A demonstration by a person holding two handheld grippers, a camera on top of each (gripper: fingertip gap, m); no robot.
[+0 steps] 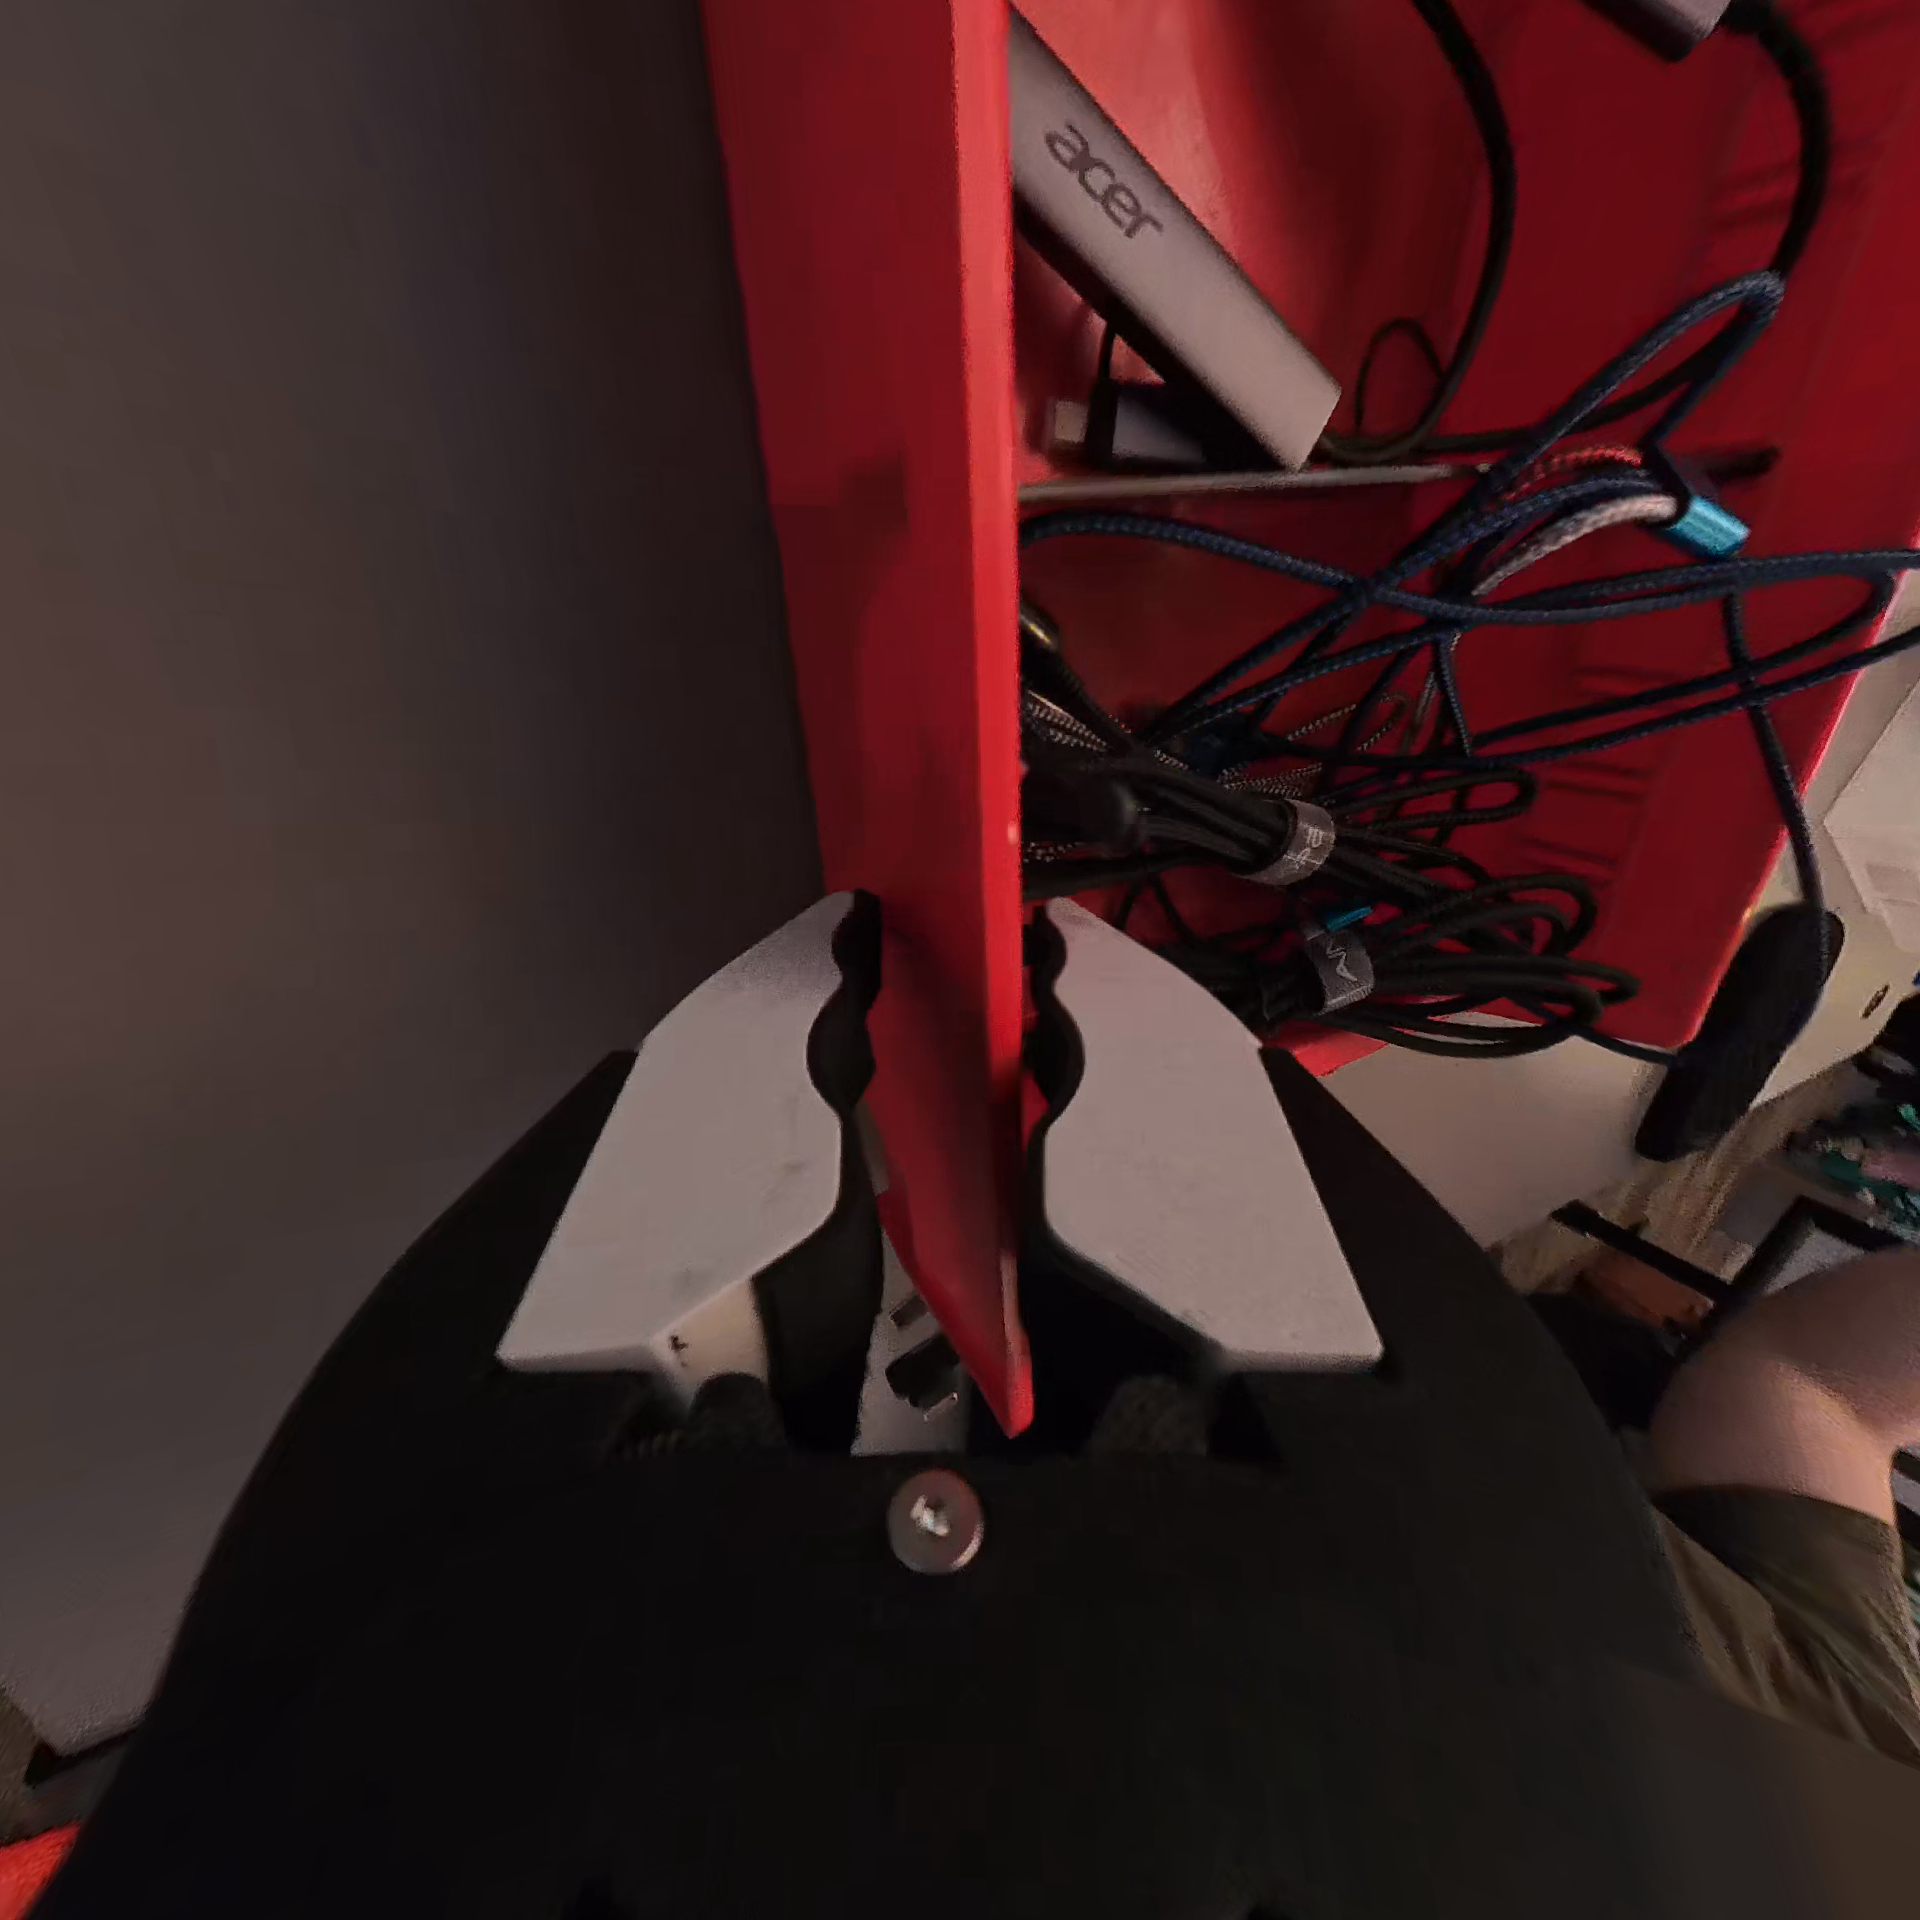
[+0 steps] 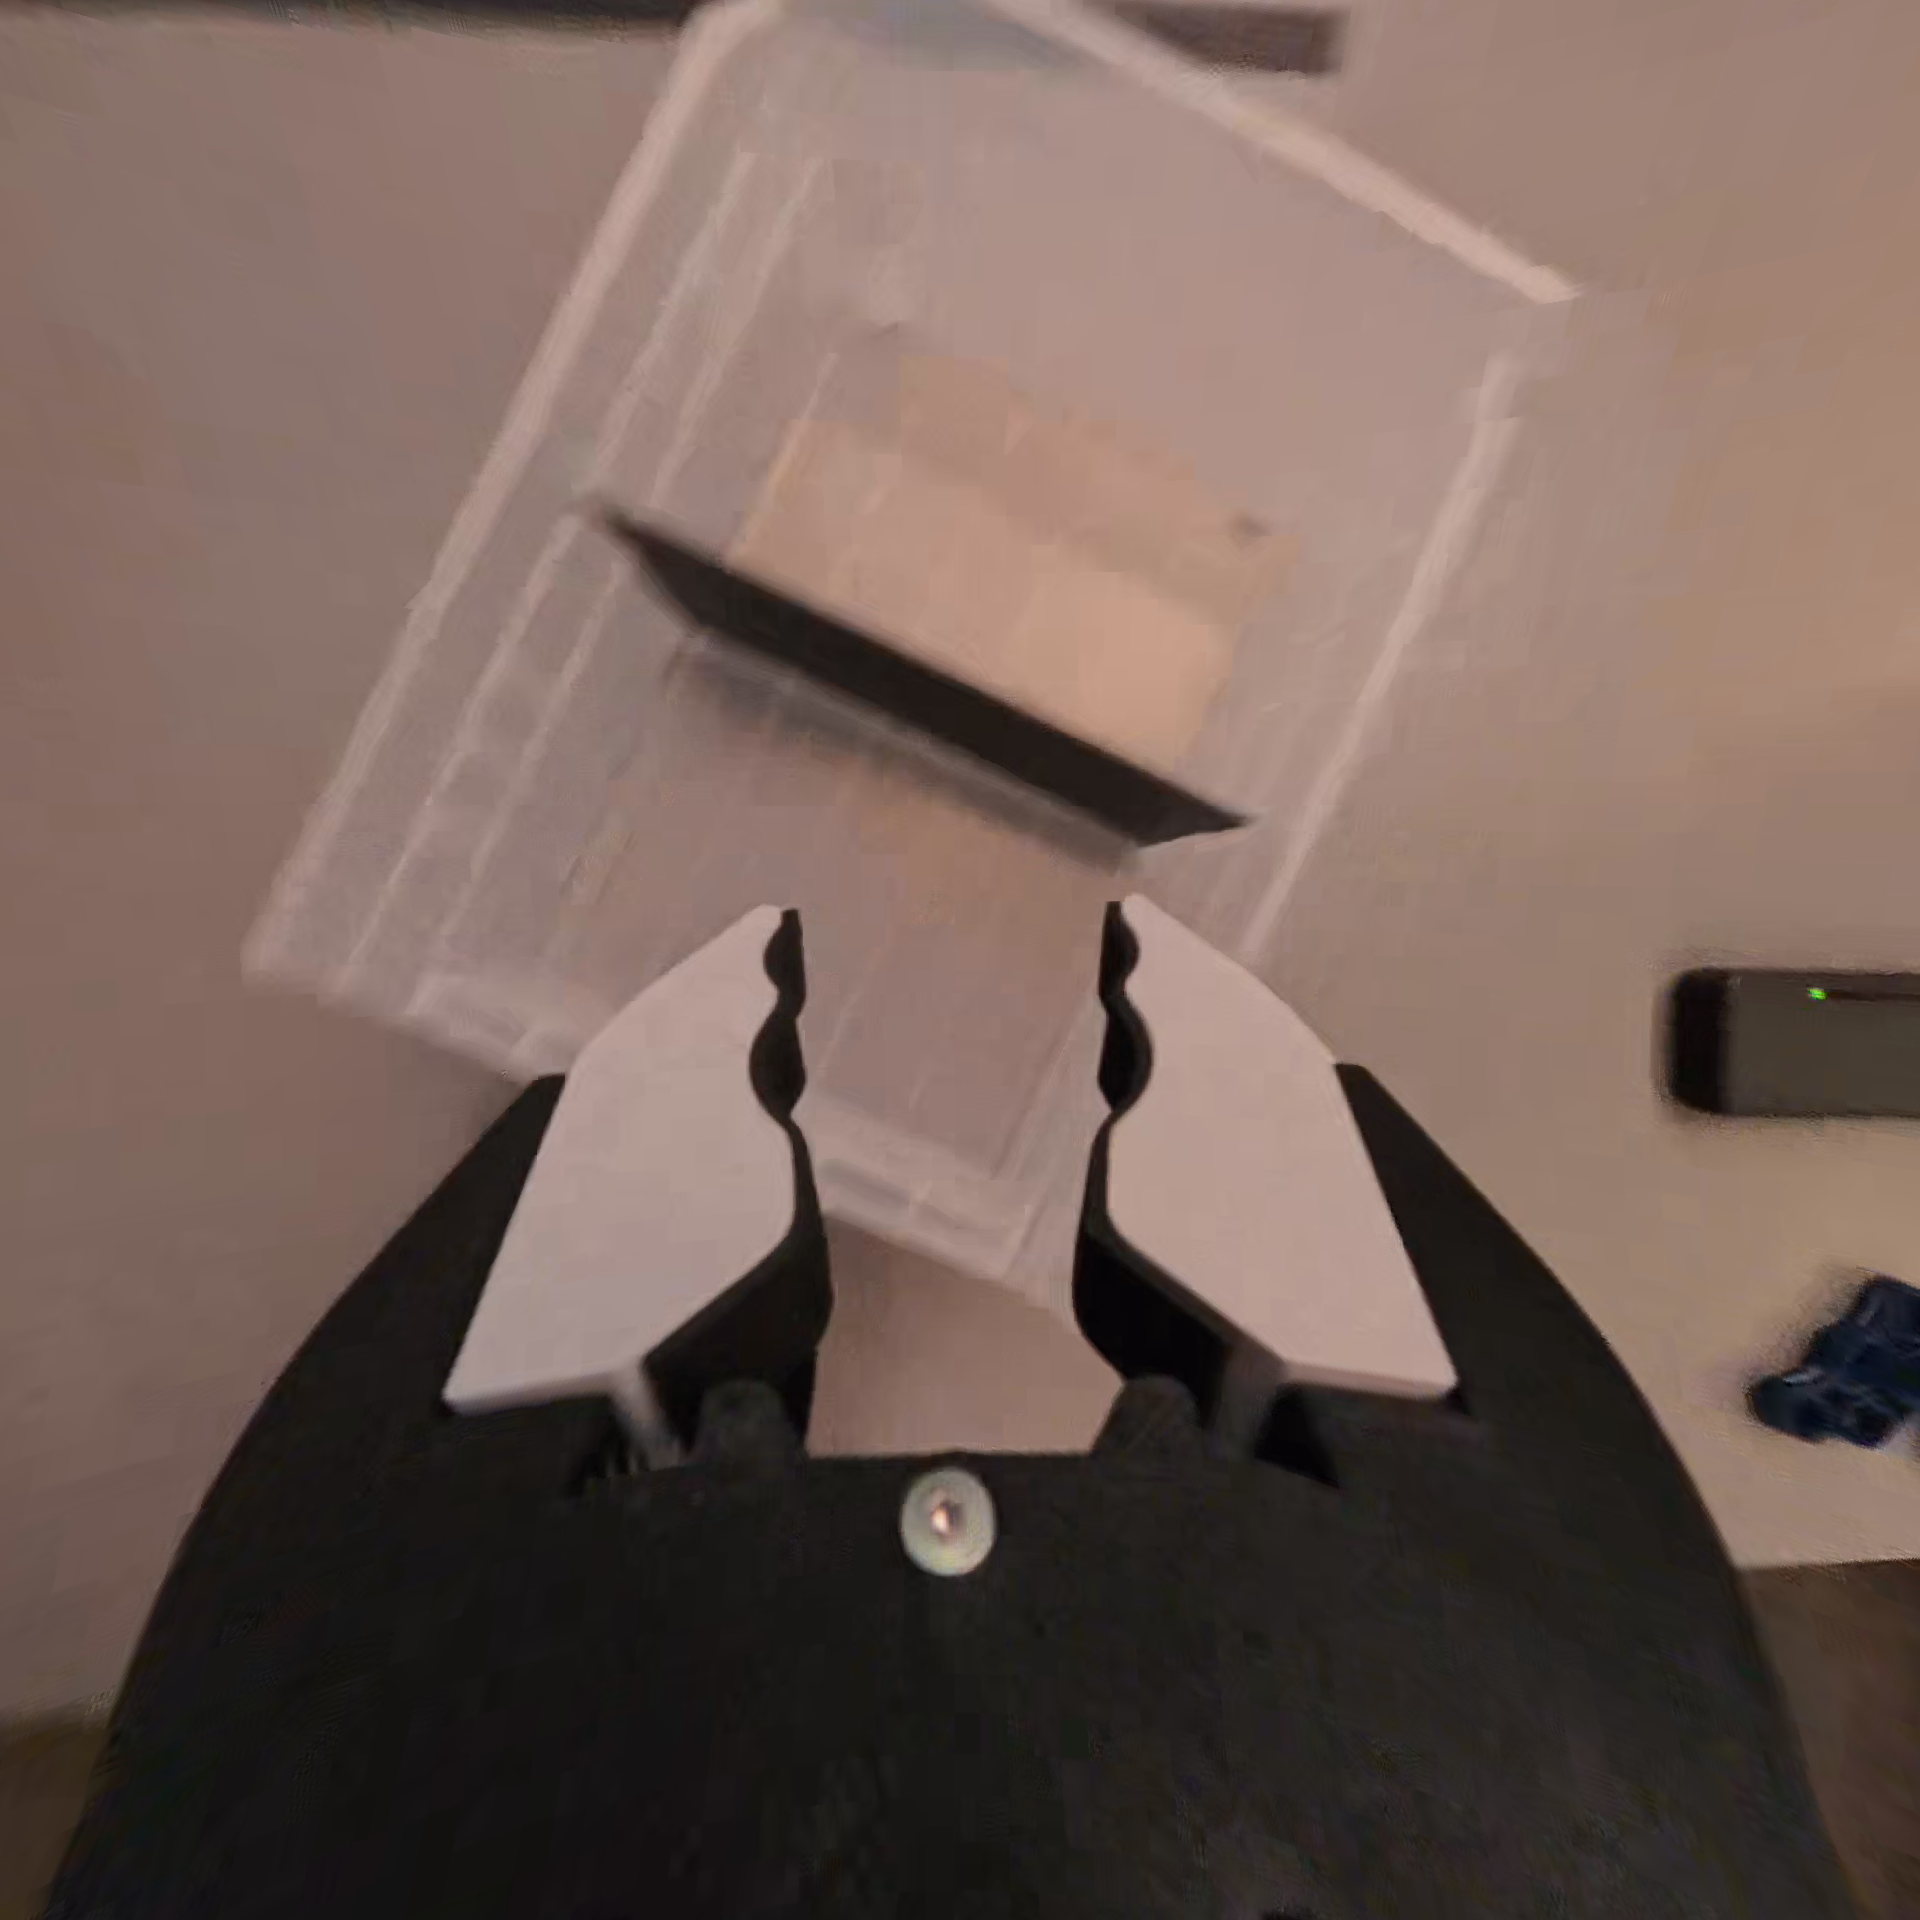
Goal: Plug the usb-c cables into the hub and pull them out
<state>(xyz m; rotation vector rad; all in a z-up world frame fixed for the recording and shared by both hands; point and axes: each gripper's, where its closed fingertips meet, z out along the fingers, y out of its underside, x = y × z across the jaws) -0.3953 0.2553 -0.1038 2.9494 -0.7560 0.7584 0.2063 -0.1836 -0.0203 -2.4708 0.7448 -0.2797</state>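
My left gripper [image 1: 951,914] is shut on the side wall of a red bin [image 1: 883,520], which is tilted up on edge. Inside the bin a grey hub [image 1: 1174,249] lies near the top. Below it are tangled cables: dark blue braided ones [image 1: 1558,582] with a light blue connector [image 1: 1704,530], and bundled black ones [image 1: 1351,852]. My right gripper [image 2: 951,914] is open and empty, apart from the bin. It hovers in front of a clear plastic box [image 2: 623,312]. The right wrist view is blurred.
A flat black piece [image 2: 914,665] and a pale block sit in the clear box. A black device with a green light [image 2: 1797,1039] and a blue object [image 2: 1860,1361] lie to the right. A person's arm [image 1: 1787,1455] and a dark oblong object [image 1: 1745,1029] are beside the bin. The gap from one gripper's tips to the other's is roughly 75 cm.
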